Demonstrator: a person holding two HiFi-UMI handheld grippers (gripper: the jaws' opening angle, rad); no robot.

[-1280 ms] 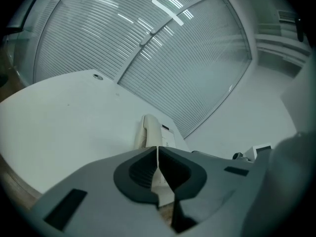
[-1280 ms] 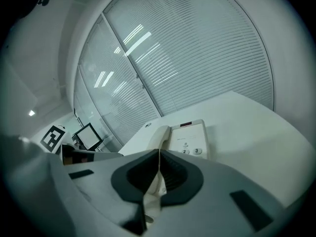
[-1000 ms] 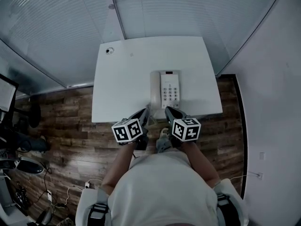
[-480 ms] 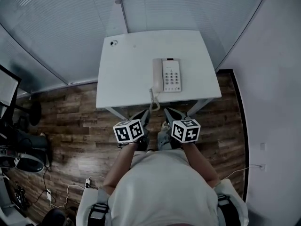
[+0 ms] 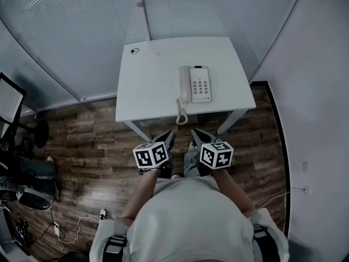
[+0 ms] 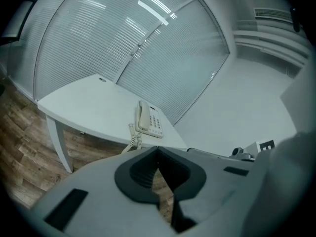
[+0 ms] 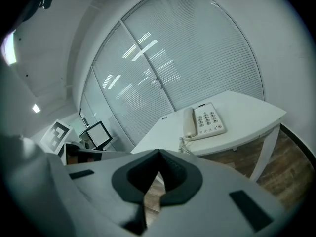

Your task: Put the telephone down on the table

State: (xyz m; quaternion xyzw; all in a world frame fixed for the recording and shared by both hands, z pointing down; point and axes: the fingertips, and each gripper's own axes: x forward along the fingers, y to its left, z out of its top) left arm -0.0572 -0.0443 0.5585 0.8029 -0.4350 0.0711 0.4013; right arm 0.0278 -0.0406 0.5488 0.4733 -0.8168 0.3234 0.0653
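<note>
A white desk telephone [image 5: 196, 84] lies flat on the white table [image 5: 152, 86], its handset in the cradle and its coiled cord [image 5: 180, 111] hanging over the near edge. It also shows in the left gripper view as the telephone [image 6: 147, 121] and in the right gripper view as the telephone [image 7: 203, 122]. My left gripper [image 5: 169, 137] and right gripper [image 5: 196, 135] are both shut and hold nothing. They hang side by side over the wooden floor, well short of the table and apart from the telephone.
Glass walls with blinds [image 5: 82, 31] stand behind and left of the table. A white wall [image 5: 316, 91] runs along the right. A monitor [image 5: 10, 103] and a chair base [image 5: 32, 192] sit at the far left. Cables [image 5: 82, 222] lie on the floor.
Both grippers have drawn back from the table's near edge, staying shut and empty. The telephone has stayed on the table, which now sits farther from me.
</note>
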